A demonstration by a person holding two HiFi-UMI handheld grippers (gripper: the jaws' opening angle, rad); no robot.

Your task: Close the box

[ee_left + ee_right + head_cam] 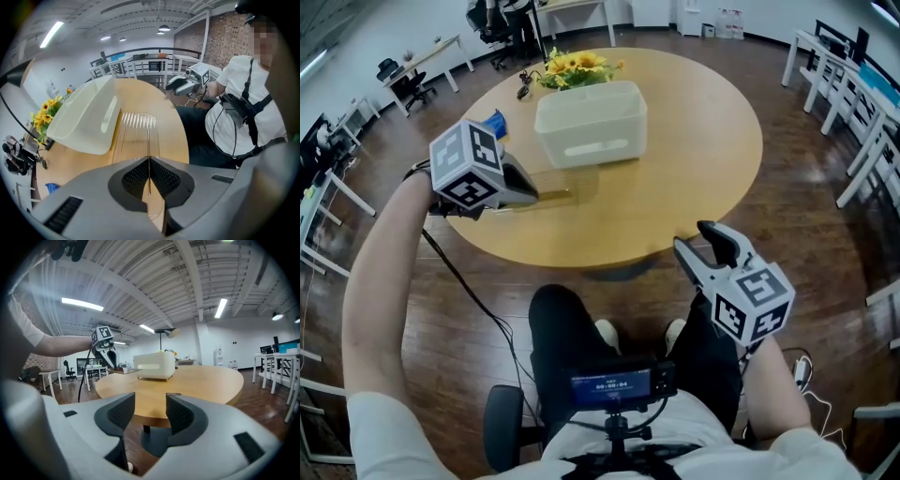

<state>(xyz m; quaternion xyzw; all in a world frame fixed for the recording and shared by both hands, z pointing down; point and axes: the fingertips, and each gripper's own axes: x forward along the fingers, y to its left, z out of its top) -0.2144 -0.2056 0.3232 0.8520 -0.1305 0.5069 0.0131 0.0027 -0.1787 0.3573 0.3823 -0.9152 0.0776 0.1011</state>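
Left hand-held gripper (pixel 149 176): jaws pressed together on the near edge of a clear lid (pixel 138 131), which runs forward from them.
Right hand-held gripper (pixel 150 413): jaws apart with nothing between them; it hangs low by the person's knee, off the desk (pixel 694 169) edge.
Lid position: almost level, low over the desk and below the rim of the box (pixel 591 122). I cannot tell if it touches the wood.
Box position: upright on the desk, just beyond the lid's far edge and a little to the left gripper's right.
Done: the lid is grasped, as it seems.
Left: lift the lid over the open top, line it up, and press it down.
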